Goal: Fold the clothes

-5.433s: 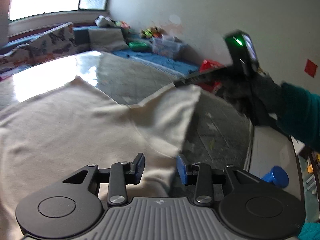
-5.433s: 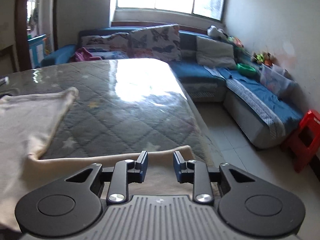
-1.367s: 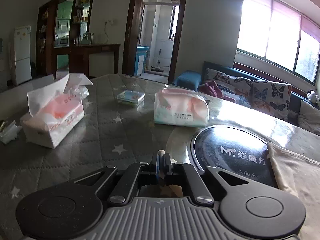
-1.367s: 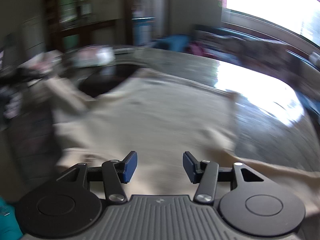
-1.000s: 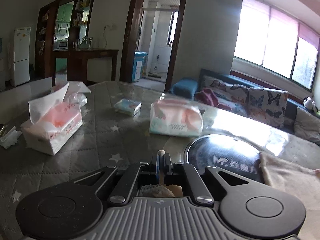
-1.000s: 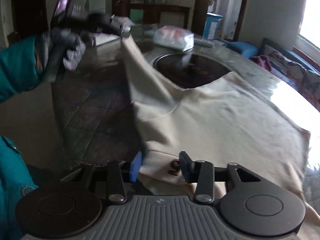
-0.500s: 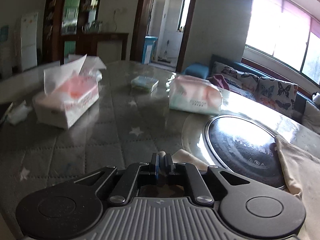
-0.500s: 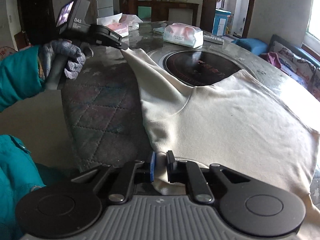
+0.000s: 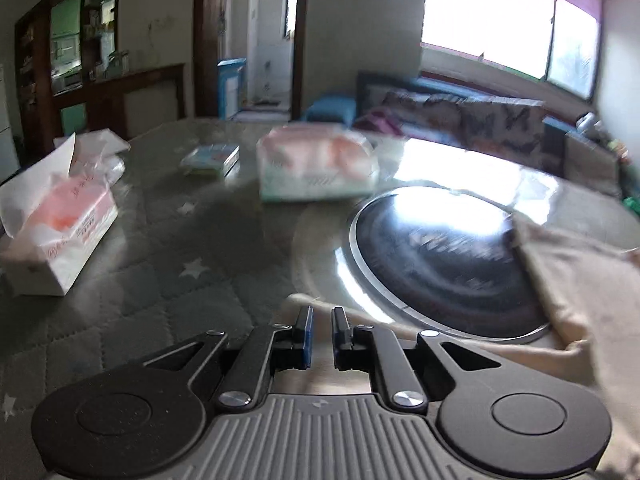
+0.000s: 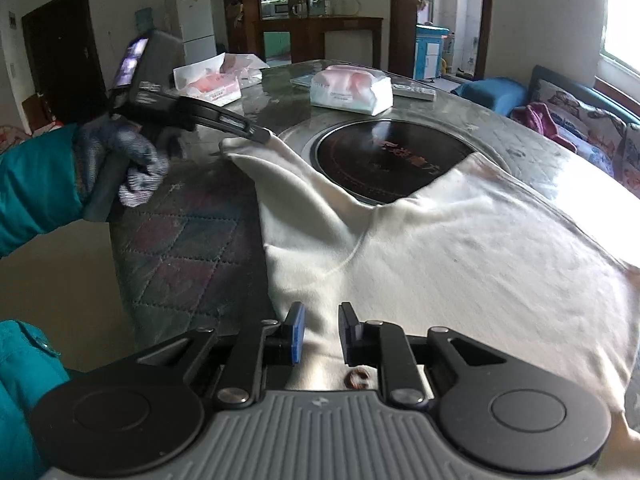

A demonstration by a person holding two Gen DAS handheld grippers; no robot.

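The cream garment [image 10: 460, 248] lies spread over the table [image 10: 192, 240], its far edge overlapping the near rim of the round black cooktop [image 10: 384, 152] set into the tabletop. One sleeve runs from the body out to the left of the cooktop, where the left gripper [image 10: 262, 135] sits at its tip; from the right wrist view the fingers seem to meet on the cuff, while the left wrist view shows the left gripper's [image 9: 320, 334] blue pads a narrow gap apart with pale cloth under them — whether they truly pinch it I cannot tell. The gloved left hand [image 10: 120, 168] holds that tool on the side of the sleeve away from the cooktop. The right gripper [image 10: 320, 336] hangs over the garment's near edge, on the near side of the cooktop, its jaws opening with cream fabric showing in the gap between the pads but not squeezed. Beyond the cooktop stands a pink tissue pack [image 10: 352, 92].
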